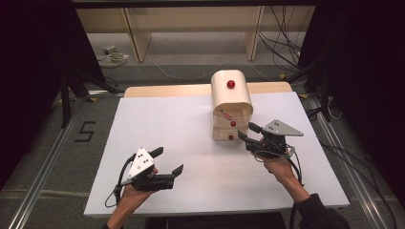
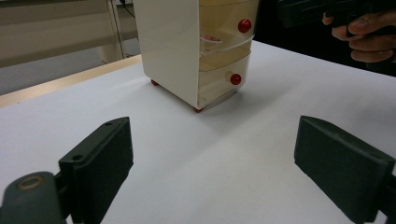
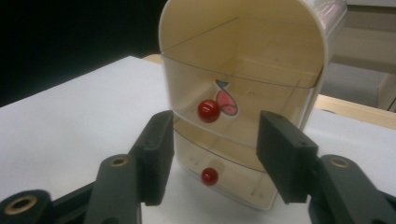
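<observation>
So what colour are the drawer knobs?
Red; the drawer knobs show best in the right gripper view.

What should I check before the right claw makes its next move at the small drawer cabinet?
1. Right claw open, nothing between its jaws: ok.
2. Right claw faces the drawer cabinet front: ok.
3. Lower knob lies between the jaws' line: ok; the middle knob sits higher.
4. Middle drawer fully closed: cannot tell.
5. Left claw open, apart from the cabinet: ok.
6. White table bare in front of the cabinet: ok.
</observation>
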Demonstrator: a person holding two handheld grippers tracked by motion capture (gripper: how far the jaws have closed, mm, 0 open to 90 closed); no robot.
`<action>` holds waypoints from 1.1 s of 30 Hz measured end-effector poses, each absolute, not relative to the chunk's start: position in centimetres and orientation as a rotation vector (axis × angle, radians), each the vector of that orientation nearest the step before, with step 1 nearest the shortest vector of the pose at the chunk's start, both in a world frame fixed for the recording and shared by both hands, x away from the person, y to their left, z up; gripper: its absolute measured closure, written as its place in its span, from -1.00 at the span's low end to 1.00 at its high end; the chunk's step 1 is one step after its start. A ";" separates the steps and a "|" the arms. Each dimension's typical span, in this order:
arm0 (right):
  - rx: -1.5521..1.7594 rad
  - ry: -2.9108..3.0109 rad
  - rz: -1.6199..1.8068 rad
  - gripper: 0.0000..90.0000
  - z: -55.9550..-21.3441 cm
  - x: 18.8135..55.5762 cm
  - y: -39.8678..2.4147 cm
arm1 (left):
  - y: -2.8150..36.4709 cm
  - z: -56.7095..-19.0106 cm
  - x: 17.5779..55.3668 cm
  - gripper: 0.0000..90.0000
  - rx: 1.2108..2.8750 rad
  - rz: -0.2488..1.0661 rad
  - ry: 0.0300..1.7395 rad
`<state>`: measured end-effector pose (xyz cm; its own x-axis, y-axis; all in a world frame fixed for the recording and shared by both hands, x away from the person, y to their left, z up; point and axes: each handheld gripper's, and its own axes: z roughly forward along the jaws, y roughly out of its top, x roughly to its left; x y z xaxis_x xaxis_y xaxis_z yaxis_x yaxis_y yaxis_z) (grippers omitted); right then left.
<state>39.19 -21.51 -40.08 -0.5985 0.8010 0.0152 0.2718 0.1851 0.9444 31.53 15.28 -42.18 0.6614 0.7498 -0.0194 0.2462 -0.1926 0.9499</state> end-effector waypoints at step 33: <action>0.946 1.987 1.499 -0.34 -40.4 36.3 -22.3 | 15.3 -42.2 31.3 -0.75 1.762 0.556 0.796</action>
